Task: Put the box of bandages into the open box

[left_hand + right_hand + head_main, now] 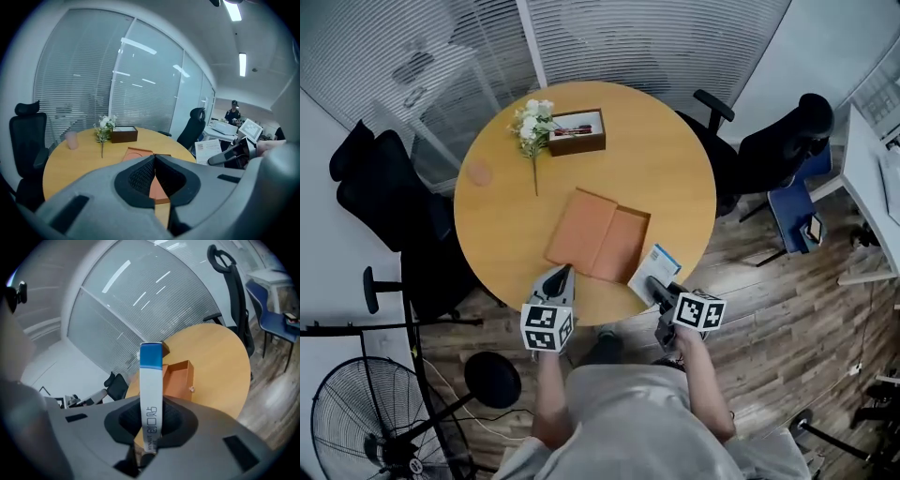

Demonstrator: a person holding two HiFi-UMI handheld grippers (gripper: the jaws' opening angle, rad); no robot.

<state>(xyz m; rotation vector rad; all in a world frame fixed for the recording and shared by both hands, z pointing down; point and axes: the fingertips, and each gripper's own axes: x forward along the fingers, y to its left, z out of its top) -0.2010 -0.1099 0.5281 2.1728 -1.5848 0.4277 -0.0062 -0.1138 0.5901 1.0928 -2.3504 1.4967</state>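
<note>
**Item 1. Right gripper** [658,291] [151,427]: grey, hand-held, with a cube of black-and-white square markers. Its jaws are clamped on the broad faces of the white cardboard box of bandages with a blue end band [652,270] [151,390]. The box stands on edge above the near rim of the table, just beside the near right corner of the orange box. Dark print runs along its white narrow edge and fine lines of print cover one face. None of it can be read.

**Item 2. Left gripper** [562,274] [154,159]: same make, with a marker cube. The jaws are closed together with nothing between them. It is poised over the near rim, just beside the orange box's near left corner.

**Item 3. Flat orange cardboard box** [598,234]: lies open near the table's middle, its two halves side by side. The right half shows low walls.

**Item 4. Round light-wood table** [666,169]: bare wood runs to the right of the orange box and beyond it, as far as the rim.

**Item 5. Far side of the table:** a dark brown wooden box [577,132] with a sprig of white flowers [532,120] lying against its left end. A pale pink cup [479,173] stands near the left rim, well apart from the rest.

**Item 6. Surroundings:** black office chairs close to the table on the left [380,187] and the right [787,131]. A black floor fan [356,422] stands on the plank floor, and slatted glass walls are behind.
</note>
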